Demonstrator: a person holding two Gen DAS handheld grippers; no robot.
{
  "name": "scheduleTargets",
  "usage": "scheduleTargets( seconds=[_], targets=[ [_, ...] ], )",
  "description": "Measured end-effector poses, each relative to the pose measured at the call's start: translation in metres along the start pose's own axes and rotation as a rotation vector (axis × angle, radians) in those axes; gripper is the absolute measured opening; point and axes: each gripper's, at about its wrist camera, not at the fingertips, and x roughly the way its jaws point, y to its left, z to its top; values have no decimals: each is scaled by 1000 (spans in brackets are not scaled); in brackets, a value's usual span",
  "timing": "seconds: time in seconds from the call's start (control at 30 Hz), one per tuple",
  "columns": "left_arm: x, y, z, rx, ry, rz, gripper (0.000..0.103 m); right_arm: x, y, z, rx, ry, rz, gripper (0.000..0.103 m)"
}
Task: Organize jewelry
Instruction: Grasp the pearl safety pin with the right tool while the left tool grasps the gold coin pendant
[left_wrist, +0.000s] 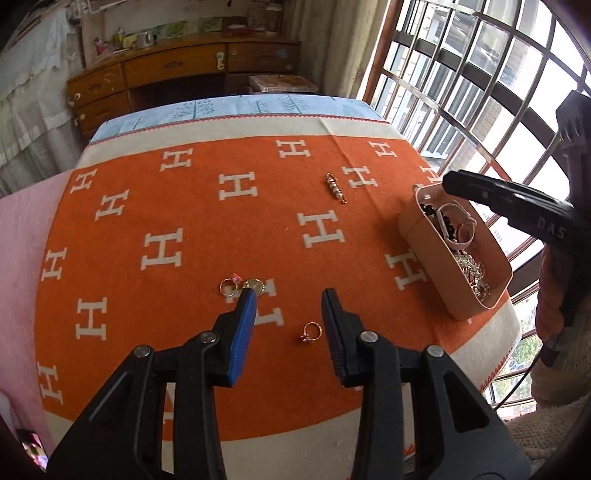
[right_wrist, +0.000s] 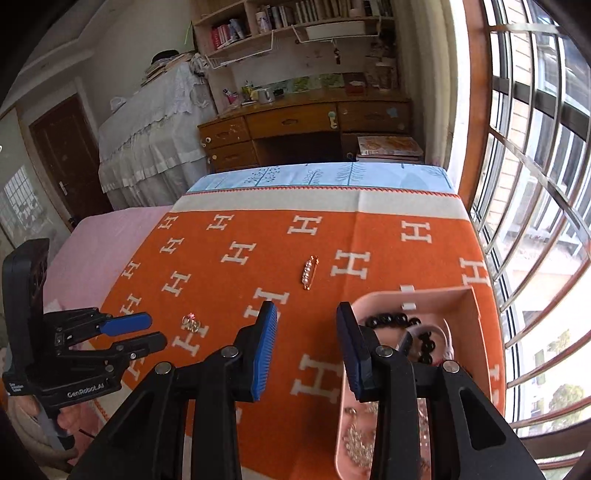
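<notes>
Saw the left hand-held gripper (left_wrist: 290, 295) above an orange blanket (left_wrist: 184, 206) with white H shapes, spread apart, pinching nothing. Saw a small gold ring (left_wrist: 309, 333) on the blanket between its two fingers. Found more rings in a little bunch (left_wrist: 242, 286) right by the tip of its blue finger; could not tell if touching. Spotted a long sparkly clip (left_wrist: 337, 188) farther off, alone. Saw the right hand-held gripper (right_wrist: 307, 306) spread apart too, empty, at the edge of a pink box (right_wrist: 476, 317). Saw black beads (right_wrist: 388, 318) and shiny chains inside the box.
</notes>
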Motion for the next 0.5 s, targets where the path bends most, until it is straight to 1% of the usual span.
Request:
scheduleTargets(
  seconds=[0.13,0.23,0.37,0.5],
  targets=[
    [6,10,-6,-18,32,3,33,48,9,44,-8,98,5,34],
    [15,16,-9,-34,54,-5,33,93,12,65,6,184,-26,34],
    [26,25,-14,-65,83,-27,33,147,10,75,21,287,-82,34],
    [35,31,-18,-84,105,-38,33,183,3,68,33,349,-97,34]
  ],
)
